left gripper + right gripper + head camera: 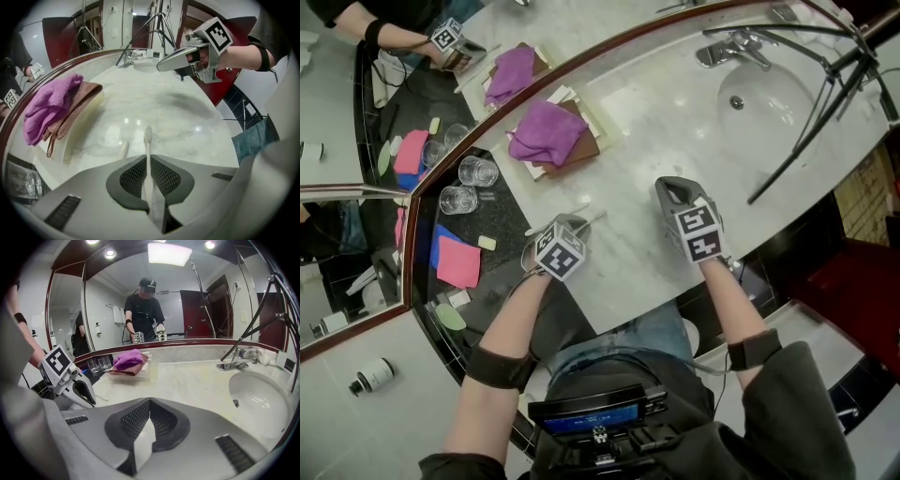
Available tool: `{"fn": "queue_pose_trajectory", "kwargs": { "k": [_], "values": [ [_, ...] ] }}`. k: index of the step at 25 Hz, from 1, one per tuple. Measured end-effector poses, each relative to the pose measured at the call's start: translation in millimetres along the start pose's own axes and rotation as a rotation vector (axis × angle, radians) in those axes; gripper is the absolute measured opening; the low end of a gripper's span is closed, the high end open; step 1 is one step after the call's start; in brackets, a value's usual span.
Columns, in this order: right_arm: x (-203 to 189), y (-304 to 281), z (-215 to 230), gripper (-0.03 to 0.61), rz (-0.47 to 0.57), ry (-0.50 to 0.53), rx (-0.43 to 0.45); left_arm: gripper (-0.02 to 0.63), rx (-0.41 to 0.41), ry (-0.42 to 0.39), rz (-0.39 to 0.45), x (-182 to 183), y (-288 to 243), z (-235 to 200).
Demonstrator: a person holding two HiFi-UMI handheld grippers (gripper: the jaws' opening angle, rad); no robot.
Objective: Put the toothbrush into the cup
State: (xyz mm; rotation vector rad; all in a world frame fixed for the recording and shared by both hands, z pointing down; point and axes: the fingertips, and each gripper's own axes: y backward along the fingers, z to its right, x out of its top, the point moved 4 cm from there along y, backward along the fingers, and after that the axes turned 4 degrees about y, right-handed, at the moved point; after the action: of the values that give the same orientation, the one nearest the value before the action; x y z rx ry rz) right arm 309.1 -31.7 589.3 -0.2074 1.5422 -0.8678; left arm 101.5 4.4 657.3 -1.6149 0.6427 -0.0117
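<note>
Left gripper (148,161) clamps toothbrush (148,140) by the handle, head forward, probably for carrying to glass cup (478,172) far left. Right gripper (149,403) closed, empty, held clear.

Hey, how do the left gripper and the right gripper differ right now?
The left gripper is clamped on the toothbrush, whose bristle head sticks out past its tips; the right gripper is shut on nothing. The left gripper is nearer the purple towel, the right gripper nearer the sink. Both have closed jaws and are over the marble counter.
</note>
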Motion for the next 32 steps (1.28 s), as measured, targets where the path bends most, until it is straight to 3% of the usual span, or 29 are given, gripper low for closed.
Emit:
{"fn": "queue_pose_trajectory", "kwargs": {
  "k": [7, 13, 23, 28, 32],
  "values": [
    [3.7, 3.1, -8.5, 0.014, -0.014, 0.024, 0.004, 0.017, 0.028, 0.043, 0.137, 13.1, 30.5, 3.3],
    [18.8, 5.6, -21.0, 0.015, -0.018, 0.062, 0.014, 0.017, 0.084, 0.148, 0.376, 29.3, 81.1, -1.3],
    [44.2, 16.3, -44.7, 0.015, -0.008, 0.102, 0.037, 0.017, 0.229, 0.25, 0.761, 18.7, 161.8, -2.8],
    [59.3, 13.7, -67.6, 0.015, -0.007, 0.137, 0.08, 0.017, 0.319, 0.305, 0.864, 2.8, 192.3, -3.8],
    [74.3, -2.8, -104.0, 0.015, 0.017, 0.193, 0.164, 0.017, 0.401, 0.385, 0.908, -25.0, 212.0, -19.8]
  ]
}}
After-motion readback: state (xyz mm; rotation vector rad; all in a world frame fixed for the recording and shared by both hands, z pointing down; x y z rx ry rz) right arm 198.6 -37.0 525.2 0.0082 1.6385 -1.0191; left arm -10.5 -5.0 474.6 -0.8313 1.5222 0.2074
